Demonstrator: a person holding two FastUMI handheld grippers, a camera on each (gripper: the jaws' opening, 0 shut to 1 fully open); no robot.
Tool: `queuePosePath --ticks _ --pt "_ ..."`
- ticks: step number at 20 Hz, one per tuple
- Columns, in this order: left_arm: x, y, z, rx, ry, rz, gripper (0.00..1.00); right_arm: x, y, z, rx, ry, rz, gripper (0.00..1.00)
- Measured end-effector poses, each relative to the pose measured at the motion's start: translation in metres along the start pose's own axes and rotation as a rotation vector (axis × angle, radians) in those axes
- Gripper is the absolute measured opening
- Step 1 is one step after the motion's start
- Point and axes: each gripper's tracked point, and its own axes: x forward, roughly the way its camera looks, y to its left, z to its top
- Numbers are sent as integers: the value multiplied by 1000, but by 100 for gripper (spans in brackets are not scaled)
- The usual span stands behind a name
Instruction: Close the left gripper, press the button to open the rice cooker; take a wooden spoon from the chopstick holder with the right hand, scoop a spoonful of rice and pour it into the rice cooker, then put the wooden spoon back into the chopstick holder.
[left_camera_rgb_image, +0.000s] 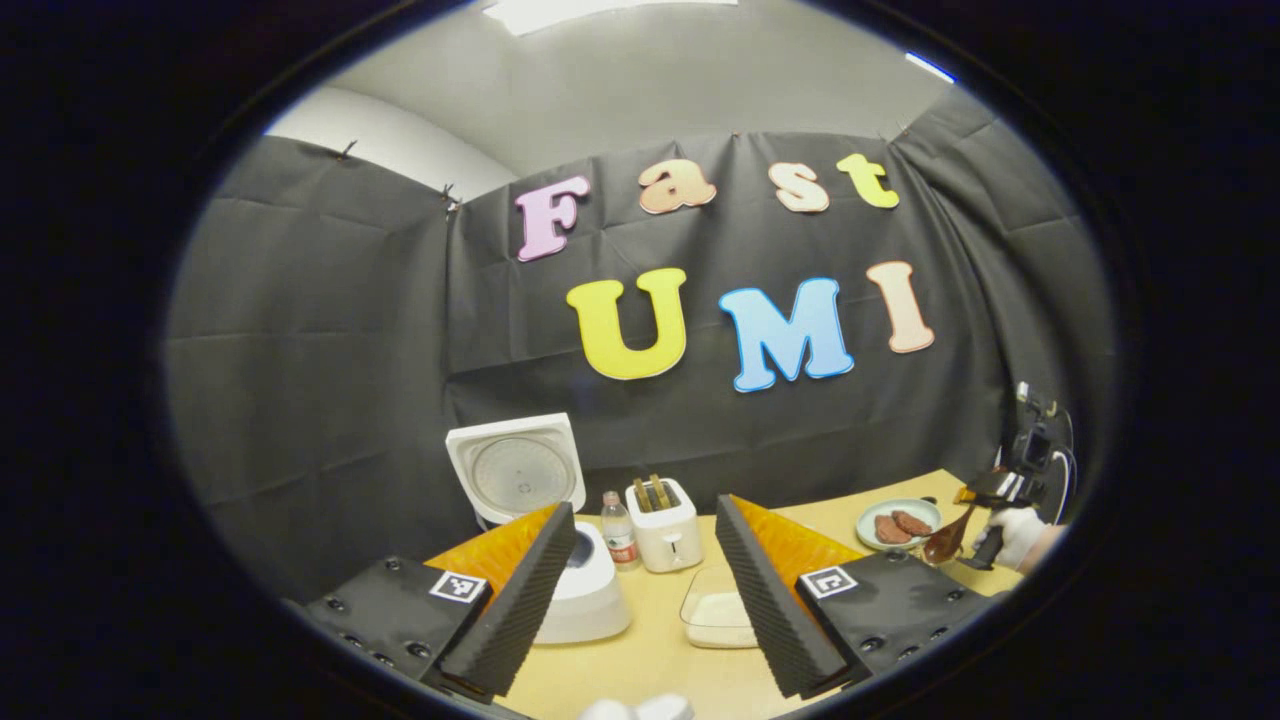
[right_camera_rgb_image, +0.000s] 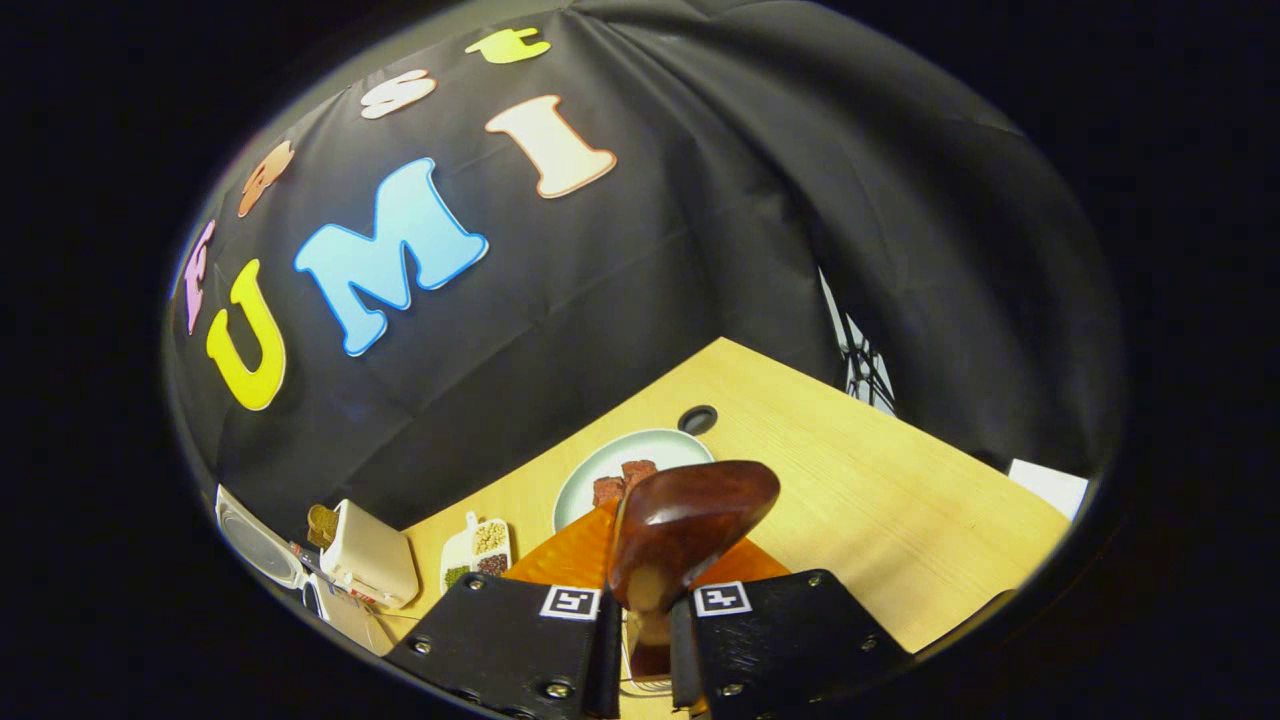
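Two ridged fingers of our left gripper (left_camera_rgb_image: 640, 600) stand wide apart above the white rice cooker (left_camera_rgb_image: 585, 590), its round lid up. Our right gripper (right_camera_rgb_image: 640, 640) pinches the smooth, shiny wooden spoon (right_camera_rgb_image: 685, 525) above the pale wooden table (right_camera_rgb_image: 900, 500).

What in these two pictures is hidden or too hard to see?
- Left gripper view: the rice cooker pot's inside, blocked by the left hand-held gripper finger.
- Same view: the clear rice container, partly behind the other finger.
- Right gripper view: the wooden spoon handle, buried between the right hand-held gripper fingers; the bowl's hollow faces away.
- Right gripper view: the plate, partly behind the spoon.
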Motion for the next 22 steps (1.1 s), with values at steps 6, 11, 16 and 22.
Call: queuePosePath --ticks 6,11,16,22 --pt "-1 -6 -12 11 27 -10 100 7 -18 -28 -1 44 -40 15" --pt "0 3 -11 10 24 -6 100 0 -24 -27 -14 46 -76 24" --pt "4 20 -18 -13 37 2 100 -38 -29 12 -142 -63 -136 98" --pt "32 59 -9 -24 14 41 96 -134 52 76 -345 -270 -18 98"
